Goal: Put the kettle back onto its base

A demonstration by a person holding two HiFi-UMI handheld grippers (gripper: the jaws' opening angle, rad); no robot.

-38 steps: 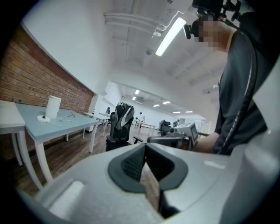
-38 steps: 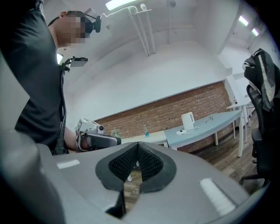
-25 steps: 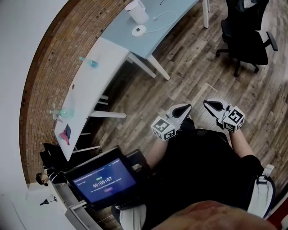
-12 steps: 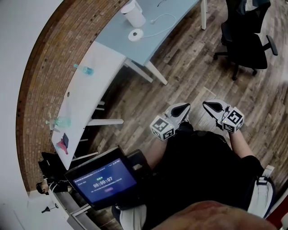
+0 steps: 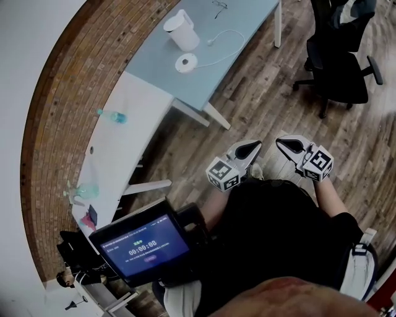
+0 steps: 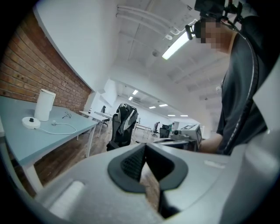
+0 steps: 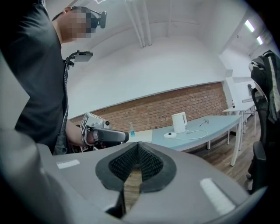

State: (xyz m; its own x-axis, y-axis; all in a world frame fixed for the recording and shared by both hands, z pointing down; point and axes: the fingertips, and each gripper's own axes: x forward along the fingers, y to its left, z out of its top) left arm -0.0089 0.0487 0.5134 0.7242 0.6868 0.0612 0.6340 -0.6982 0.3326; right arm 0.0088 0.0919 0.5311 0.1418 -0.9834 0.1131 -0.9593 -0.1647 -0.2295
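The white kettle [image 5: 181, 29] stands upright on the pale blue table [image 5: 238, 18], on the side of the table next to the brick wall [image 5: 68, 80]. It is off its round white base [image 5: 185, 62], which lies flat on the same table just beside the kettle, a little nearer the table's open edge and not touching it. A white cord [image 5: 221, 44] runs from the base in a loop along the tabletop, and a pair of glasses [image 5: 219, 6] lies further along the table past the kettle. A white table [image 5: 133, 105] joins the blue table's end and carries a clear bottle [image 5: 111, 115] lying on its side. Across the wooden floor [image 5: 247, 105] from the blue table stands a black office chair [image 5: 337, 62]. Well away from the table, over the floor and close to the person's dark torso, the left gripper [image 5: 252, 147] and the right gripper [image 5: 286, 144] are held side by side with a gap between them. Each has its jaws pressed together with nothing between the pads.
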